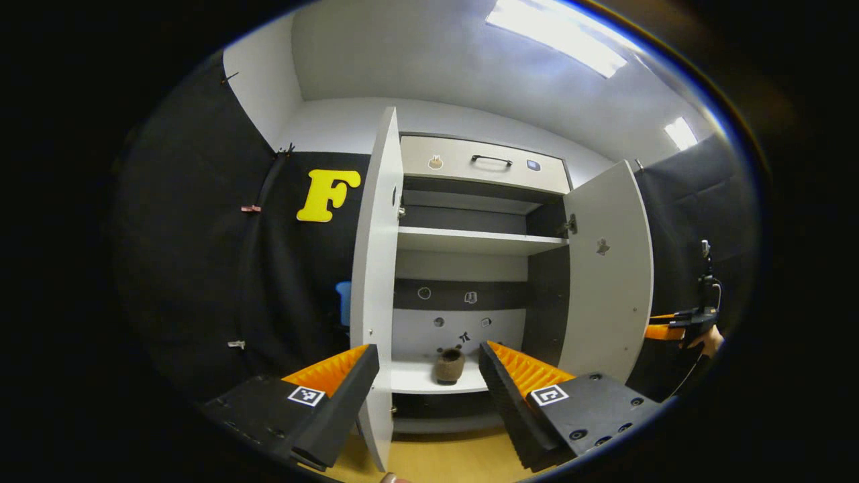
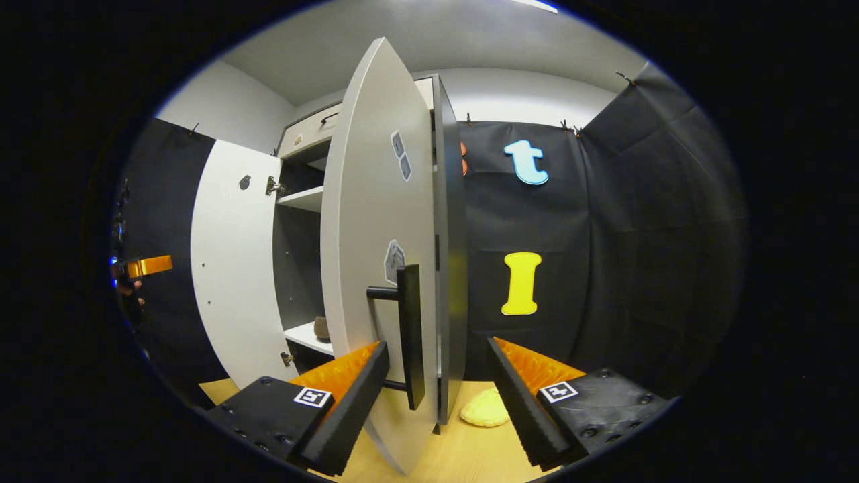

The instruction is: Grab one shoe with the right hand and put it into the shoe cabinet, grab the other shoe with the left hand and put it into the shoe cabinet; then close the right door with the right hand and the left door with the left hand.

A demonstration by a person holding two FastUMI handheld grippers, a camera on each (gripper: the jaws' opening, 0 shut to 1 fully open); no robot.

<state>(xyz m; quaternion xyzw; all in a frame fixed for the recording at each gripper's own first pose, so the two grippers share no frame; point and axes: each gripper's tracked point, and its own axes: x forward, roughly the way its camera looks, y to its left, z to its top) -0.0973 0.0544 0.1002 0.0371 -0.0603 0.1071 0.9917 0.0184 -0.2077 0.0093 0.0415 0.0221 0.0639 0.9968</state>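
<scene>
Left hand-held gripper (image 1: 426, 376) wide, right hand-held gripper (image 2: 436, 382) wide; shoe (image 1: 449, 365) on shoe cabinet (image 1: 470, 240) lower shelf.

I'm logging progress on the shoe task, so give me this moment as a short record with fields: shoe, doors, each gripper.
cabinet: both doors open
shoe: one brown shoe on the lower shelf, upright, toward the back
left door: open, seen nearly edge-on between the left gripper's jaws
right door: open, its black handle between the right gripper's jaws, not clamped
left gripper: open, empty
right gripper: open, empty
floor: a pale yellow thing beside the cabinet, unclear what
doors closed: none yet
</scene>
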